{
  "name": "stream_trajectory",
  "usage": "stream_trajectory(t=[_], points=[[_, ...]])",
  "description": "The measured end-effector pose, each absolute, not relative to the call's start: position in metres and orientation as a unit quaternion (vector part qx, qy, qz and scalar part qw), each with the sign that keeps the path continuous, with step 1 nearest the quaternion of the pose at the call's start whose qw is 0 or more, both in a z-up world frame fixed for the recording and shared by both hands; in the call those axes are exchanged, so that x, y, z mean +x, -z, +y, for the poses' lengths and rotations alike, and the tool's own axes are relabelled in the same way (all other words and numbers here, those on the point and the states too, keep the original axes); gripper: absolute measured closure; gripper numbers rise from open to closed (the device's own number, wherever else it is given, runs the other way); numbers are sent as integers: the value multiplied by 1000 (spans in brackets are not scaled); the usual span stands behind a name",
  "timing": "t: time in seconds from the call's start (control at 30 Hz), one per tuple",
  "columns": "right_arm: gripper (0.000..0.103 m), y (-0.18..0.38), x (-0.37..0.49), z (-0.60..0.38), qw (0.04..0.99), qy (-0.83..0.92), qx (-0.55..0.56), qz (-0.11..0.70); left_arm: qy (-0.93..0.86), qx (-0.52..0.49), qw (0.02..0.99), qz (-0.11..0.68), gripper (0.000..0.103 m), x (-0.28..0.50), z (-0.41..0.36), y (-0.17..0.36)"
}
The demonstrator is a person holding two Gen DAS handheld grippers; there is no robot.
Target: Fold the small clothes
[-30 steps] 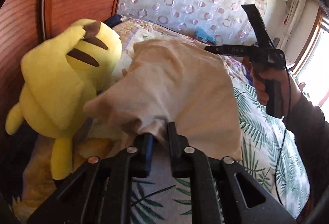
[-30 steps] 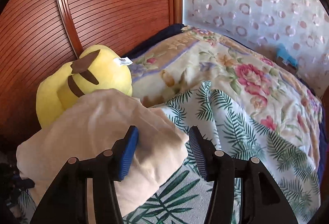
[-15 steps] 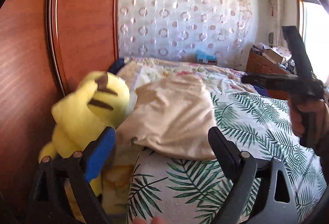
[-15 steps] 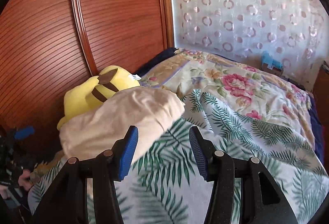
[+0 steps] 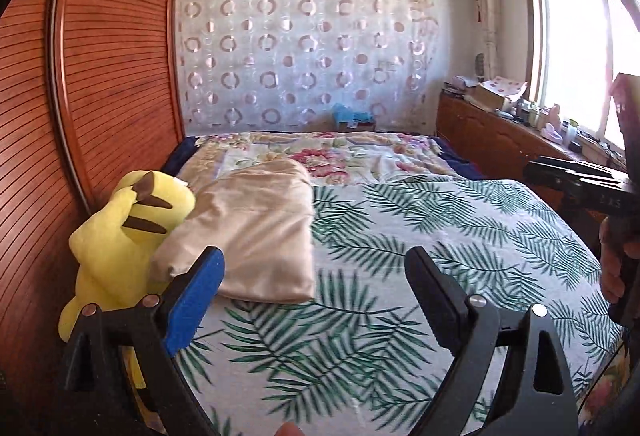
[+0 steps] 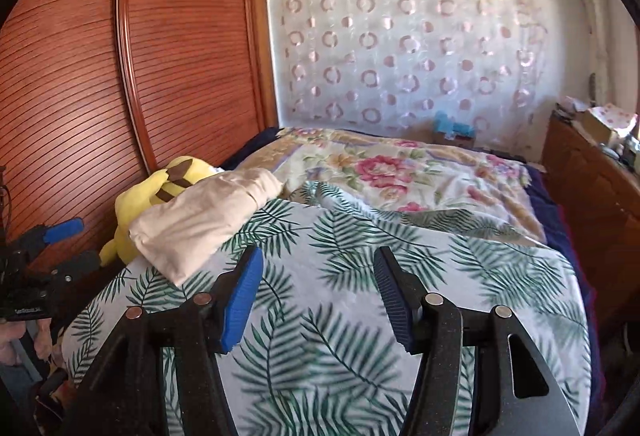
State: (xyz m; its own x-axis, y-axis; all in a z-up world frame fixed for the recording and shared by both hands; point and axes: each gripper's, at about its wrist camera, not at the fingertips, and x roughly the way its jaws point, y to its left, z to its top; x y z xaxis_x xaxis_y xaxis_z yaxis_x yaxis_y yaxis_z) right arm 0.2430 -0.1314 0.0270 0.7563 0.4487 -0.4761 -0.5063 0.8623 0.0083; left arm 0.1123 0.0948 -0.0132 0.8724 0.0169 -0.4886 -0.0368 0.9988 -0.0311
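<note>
Window point(image 5: 576, 48) in left wrist view only

The folded cloth point(image 5: 248, 232) lies on the bedspread point(image 5: 440, 236), leaning against the plush toy point(image 5: 120, 236) at its left.

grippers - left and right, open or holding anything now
left gripper: open, holding nothing.
right gripper: open, jaws just widened, nothing between them.

Bed point(image 5: 460, 236): folded garment point(image 5: 256, 236), plush point(image 5: 120, 236)
</note>
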Motion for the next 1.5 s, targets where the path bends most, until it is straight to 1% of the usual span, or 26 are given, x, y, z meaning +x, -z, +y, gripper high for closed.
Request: stream_trajectory(t=[0.03,0.1,0.17,0.27,0.4,0.6,0.87,1.5], points=[[34,-28,233,-137,938,-250,-57,233,-10,-18,968,252,11,112,89,12],[23,-28,216,-140,944,-238,-54,221,-2,-16,968,250,11,110,77,8],[19,-30,195,-148,949,-229,-48,210,1,-14,968,249,11,107,67,4],[18,-32,167,-156,958,-209,-37,195,9,-17,970,243,11,99,51,-4],[14,-26,136,-163,965,-185,-23,182,4,-11,973,230,11,89,37,-16],[13,-23,101,-165,972,-161,-12,168,-2,-7,976,219,11,79,26,-28],[13,-22,75,-155,976,-150,-9,160,8,1,976,216,11,74,13,-32],[13,-24,73,-160,976,-142,-7,163,2,-8,975,220,11,75,15,-30]])
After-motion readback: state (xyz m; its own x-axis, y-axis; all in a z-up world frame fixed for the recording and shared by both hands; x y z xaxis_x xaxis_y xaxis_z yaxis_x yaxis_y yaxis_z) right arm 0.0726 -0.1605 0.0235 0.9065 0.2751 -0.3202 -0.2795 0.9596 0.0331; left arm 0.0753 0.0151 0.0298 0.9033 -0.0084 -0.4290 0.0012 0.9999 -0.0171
